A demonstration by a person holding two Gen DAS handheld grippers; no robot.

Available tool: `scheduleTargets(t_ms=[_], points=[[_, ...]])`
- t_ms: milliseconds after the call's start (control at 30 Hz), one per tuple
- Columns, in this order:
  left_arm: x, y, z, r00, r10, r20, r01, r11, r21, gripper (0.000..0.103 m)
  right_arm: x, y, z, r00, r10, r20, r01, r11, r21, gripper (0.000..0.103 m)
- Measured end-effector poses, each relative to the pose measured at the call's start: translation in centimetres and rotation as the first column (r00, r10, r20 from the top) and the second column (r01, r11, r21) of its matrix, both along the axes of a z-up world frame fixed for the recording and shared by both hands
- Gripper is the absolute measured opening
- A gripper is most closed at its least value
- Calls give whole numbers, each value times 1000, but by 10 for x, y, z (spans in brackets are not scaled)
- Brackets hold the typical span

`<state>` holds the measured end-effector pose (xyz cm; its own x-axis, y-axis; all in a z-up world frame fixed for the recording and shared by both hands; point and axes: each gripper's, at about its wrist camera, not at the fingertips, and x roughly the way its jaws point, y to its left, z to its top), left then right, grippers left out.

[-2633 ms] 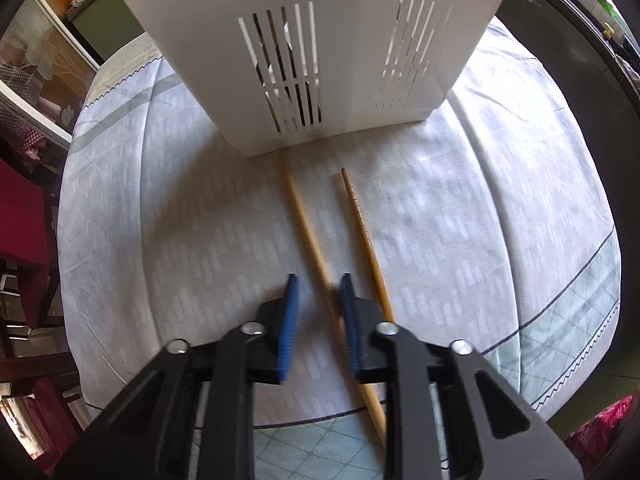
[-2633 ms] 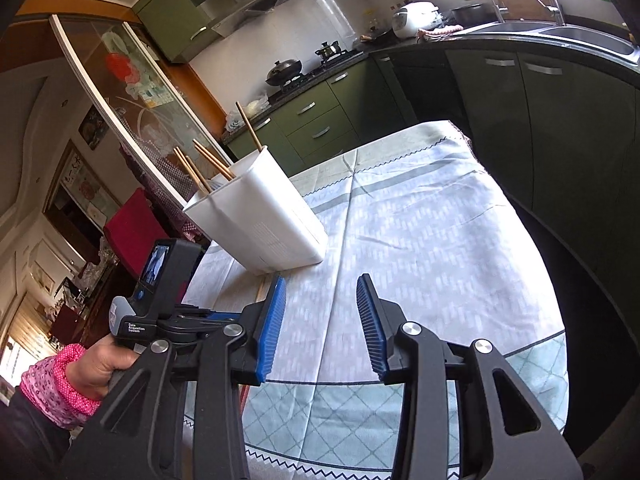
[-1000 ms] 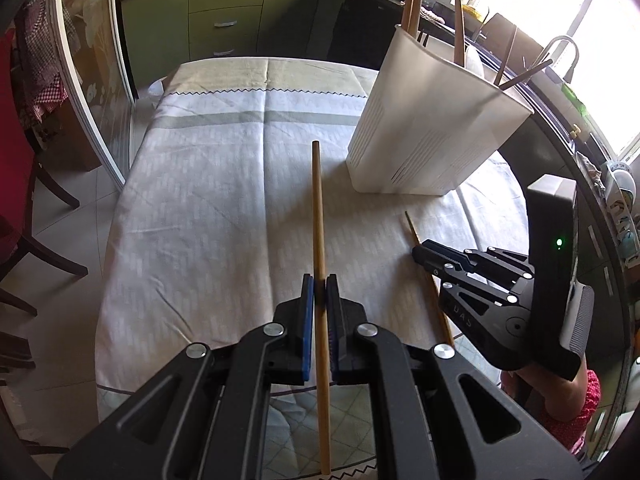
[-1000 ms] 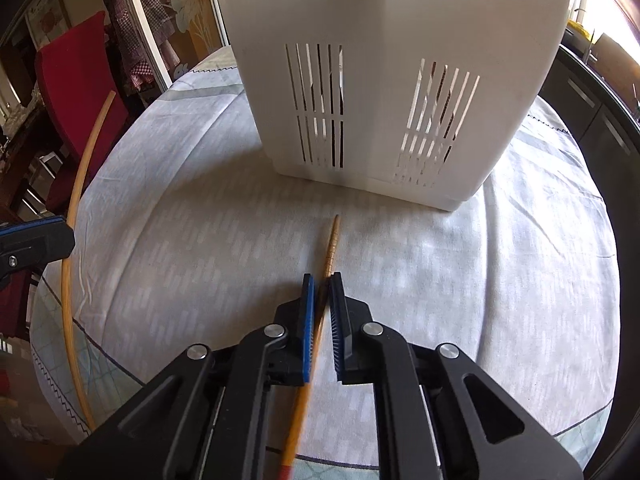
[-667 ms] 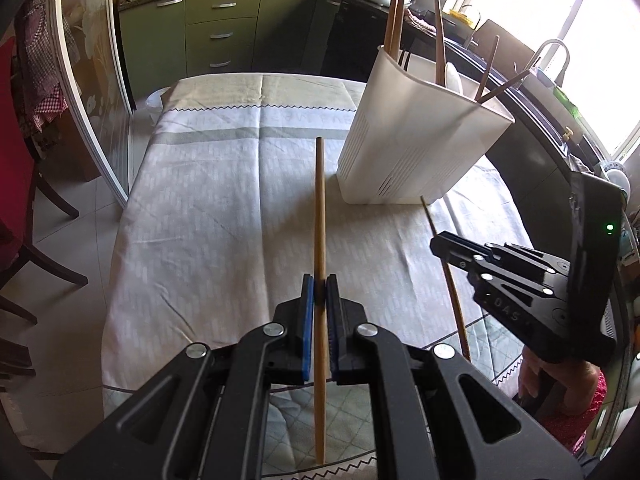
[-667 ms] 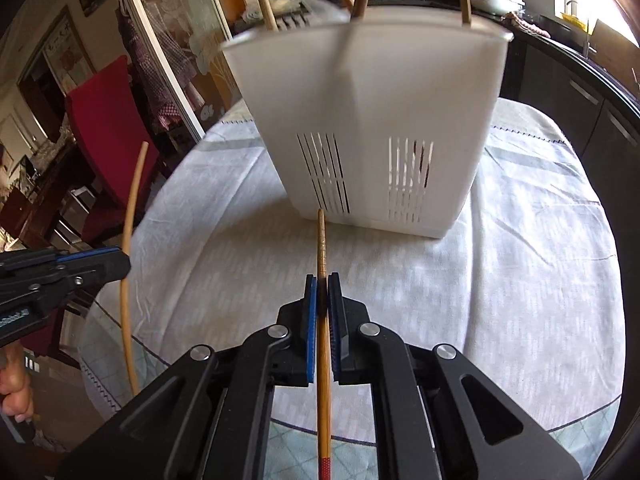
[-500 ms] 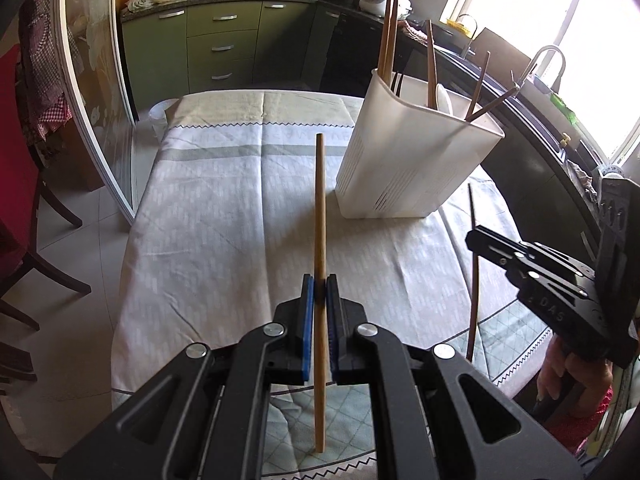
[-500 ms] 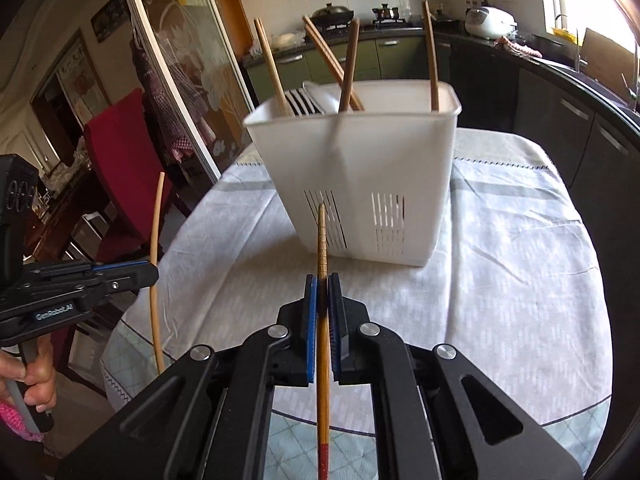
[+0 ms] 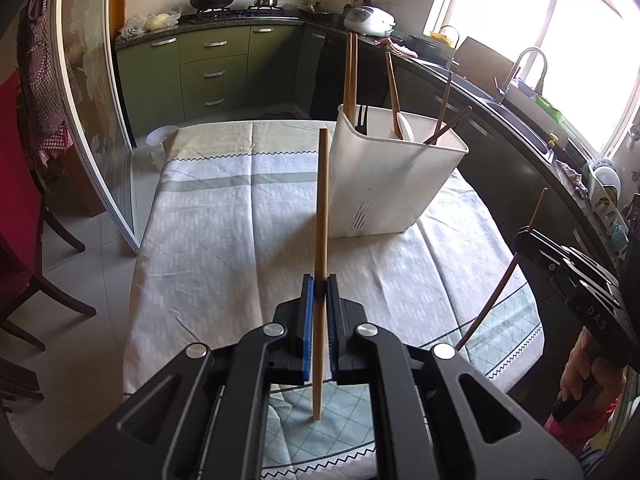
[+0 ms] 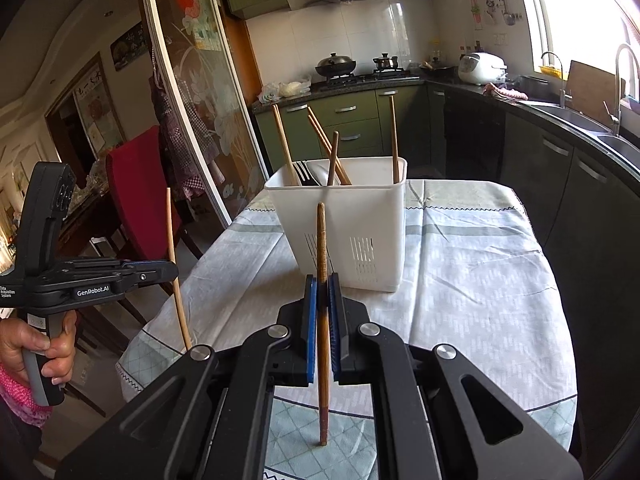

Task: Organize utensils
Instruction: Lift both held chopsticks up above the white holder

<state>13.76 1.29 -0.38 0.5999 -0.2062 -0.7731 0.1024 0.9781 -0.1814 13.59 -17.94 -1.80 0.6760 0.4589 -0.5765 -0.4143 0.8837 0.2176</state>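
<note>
While the tall white plastic holder with slits (image 10: 352,232) stands on the pale checked tablecloth (image 10: 480,280) with several wooden chopsticks (image 10: 394,140) and a fork already inside, two more sticks are up in the air. The left gripper (image 9: 319,296) is squeezed tight on a light wooden chopstick (image 9: 322,208). The right gripper (image 10: 323,300) is squeezed tight on a darker brown chopstick (image 10: 321,240). Both sticks point up, near the holder but not in it. No loose sticks show on the cloth. I think these two only need dropping in.
</note>
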Motion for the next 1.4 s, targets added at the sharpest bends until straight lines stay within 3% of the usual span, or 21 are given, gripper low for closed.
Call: scheduleTargets(t_ms=[600, 1233, 1400], points=[[2, -16, 36, 997, -35, 65, 34, 999, 19, 6, -10, -14, 42, 997, 13, 77, -14, 1000, 23, 6], [17, -47, 92, 984, -126, 125, 124, 992, 22, 6, -8, -13, 123, 979, 58, 194, -59, 998, 0, 6], [20, -51, 118, 977, -126, 173, 120, 992, 41, 6, -1, -17, 146, 973, 47, 225, -48, 999, 1, 6]])
